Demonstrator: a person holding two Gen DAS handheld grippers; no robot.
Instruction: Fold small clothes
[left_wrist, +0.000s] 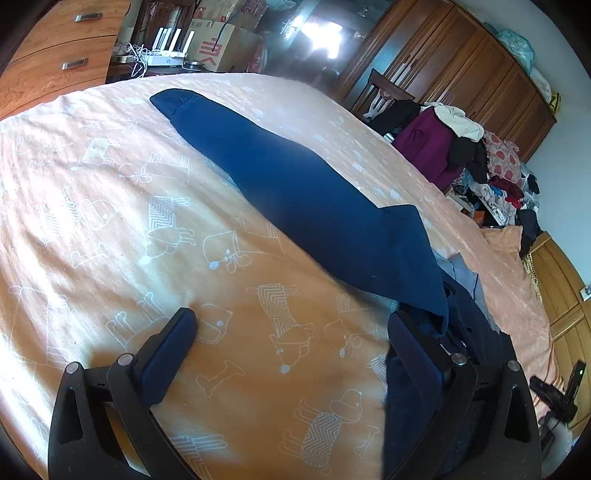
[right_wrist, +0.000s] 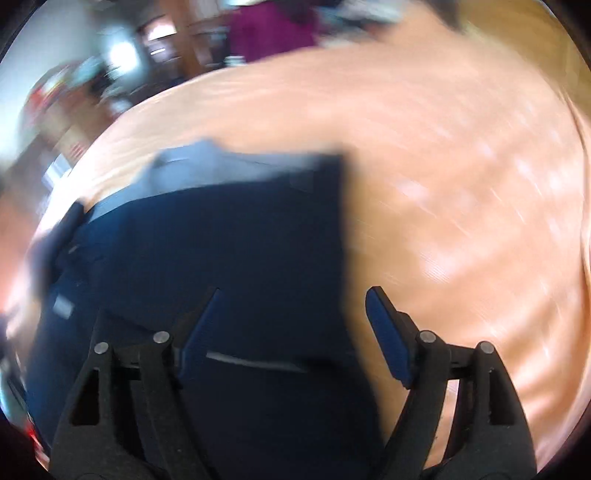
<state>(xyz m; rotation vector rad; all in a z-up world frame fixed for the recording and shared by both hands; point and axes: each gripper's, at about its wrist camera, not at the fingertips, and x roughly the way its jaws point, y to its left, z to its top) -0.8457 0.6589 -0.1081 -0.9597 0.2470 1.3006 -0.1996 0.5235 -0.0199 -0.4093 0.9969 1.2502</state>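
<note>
A navy blue garment lies on the orange bedspread, one long narrow part stretching away to the far left. My left gripper hovers open over the bedspread; its right finger touches the near hanging corner of the garment. In the blurred right wrist view the same navy garment lies flat with a straight right edge. My right gripper is open above its near part, left finger over the cloth, right finger over the bedspread.
A wooden dresser stands at the far left, with cardboard boxes and a white router beside it. A pile of clothes and a wardrobe are on the right. A grey cloth lies near the garment.
</note>
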